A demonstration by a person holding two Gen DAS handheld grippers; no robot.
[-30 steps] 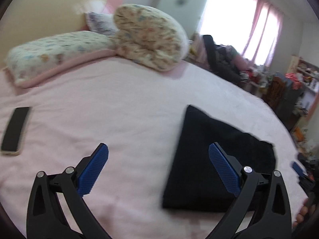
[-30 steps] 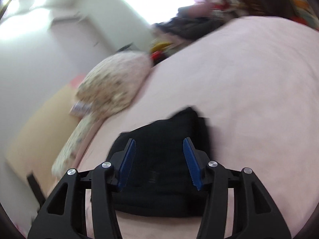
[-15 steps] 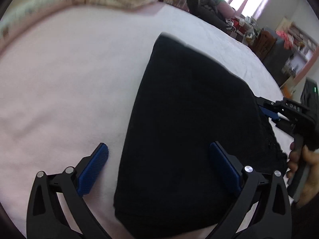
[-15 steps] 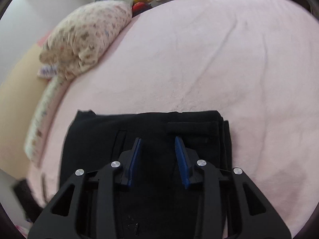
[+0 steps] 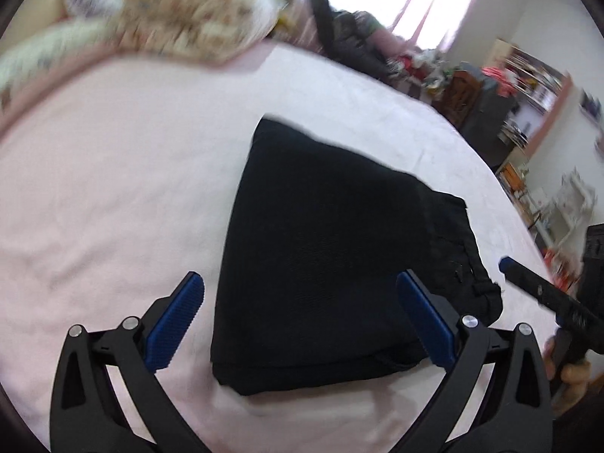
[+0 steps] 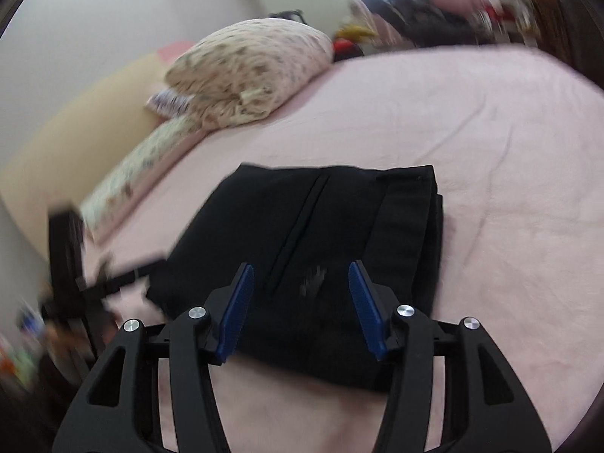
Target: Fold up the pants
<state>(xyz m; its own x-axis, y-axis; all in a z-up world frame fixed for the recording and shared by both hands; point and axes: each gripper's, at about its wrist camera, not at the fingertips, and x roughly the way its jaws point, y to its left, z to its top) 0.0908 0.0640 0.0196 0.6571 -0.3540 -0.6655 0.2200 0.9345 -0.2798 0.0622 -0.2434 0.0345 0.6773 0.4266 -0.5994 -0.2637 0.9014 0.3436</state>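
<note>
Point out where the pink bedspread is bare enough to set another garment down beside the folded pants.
Bare bedspread lies right of the black pants in the right wrist view, and between the pants and the floral pillows in the left. It is crowded at the pillows.

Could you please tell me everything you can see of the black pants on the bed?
The pants are black, of a matte woven-looking cloth, folded into a compact stack of several layers that lies flat on the pink bedsheet. In the right wrist view a slit pocket and the layered waistband edge show on top, with a faint pale smudge near the front. Nothing grips them: the left gripper stands open above them, and the right gripper, opening, holds no cloth.
</note>
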